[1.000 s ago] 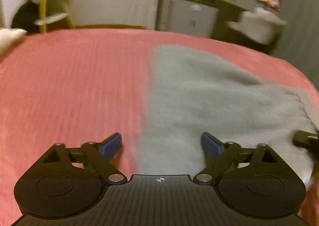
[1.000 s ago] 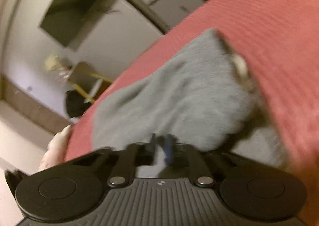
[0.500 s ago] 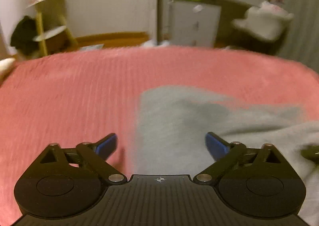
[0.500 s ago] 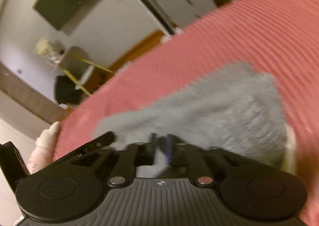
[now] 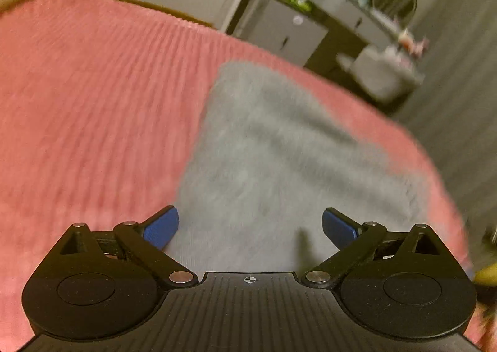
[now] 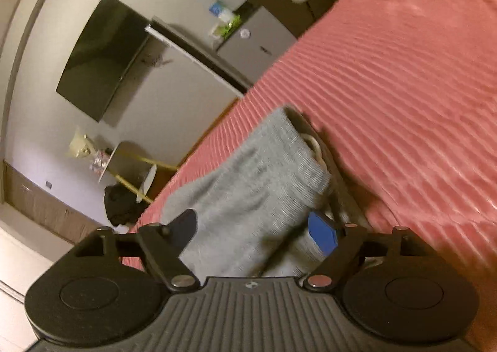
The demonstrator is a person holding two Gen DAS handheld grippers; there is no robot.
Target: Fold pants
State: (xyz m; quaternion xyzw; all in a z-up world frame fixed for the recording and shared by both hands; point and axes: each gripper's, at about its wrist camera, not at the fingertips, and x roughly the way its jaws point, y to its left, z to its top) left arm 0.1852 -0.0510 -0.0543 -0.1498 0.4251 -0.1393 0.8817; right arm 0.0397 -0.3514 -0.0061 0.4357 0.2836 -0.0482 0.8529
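Left gripper (image 5: 250, 227): we see the jaws spread wide, blue pads far apart, nothing pinched between them. They stand as wide as a second ago.

Left gripper contact: pads hang over the near part of the grey cloth; we can't confirm touch, the frame is smeared.

Right gripper (image 6: 253, 227): jaws apart, they have just been opening. Cloth lies in the gap, but the pads don't press on it.

Right gripper pads: the blue pad on the picture's right sits just beside the folded edge; the other finger shows dark, its pad face turned away from us.

Pants (image 5: 279, 147): grey knit, lying flat on the pink ribbed bedspread (image 5: 93, 103), directly ahead of both grippers and running away from them.

Pants in right view (image 6: 257, 184): folded into a doubled stack, top layer over a lower one, a pale drawstring loop (image 6: 313, 144) showing at the far edge.

Pants vs left gripper: the cloth's left edge runs up from about the left pad; bare bedspread takes the rest of that side.

Hidden: near end of the pants goes under both gripper bodies, so we don't see where it ends.

Hard to read: left view is motion-blurred; the yellow-and-dark shape at its right edge is probably the other gripper, not certain.

Background: grey cabinet (image 6: 257, 41), dark wall screen (image 6: 99, 57), small yellow-legged side table (image 6: 130, 162).
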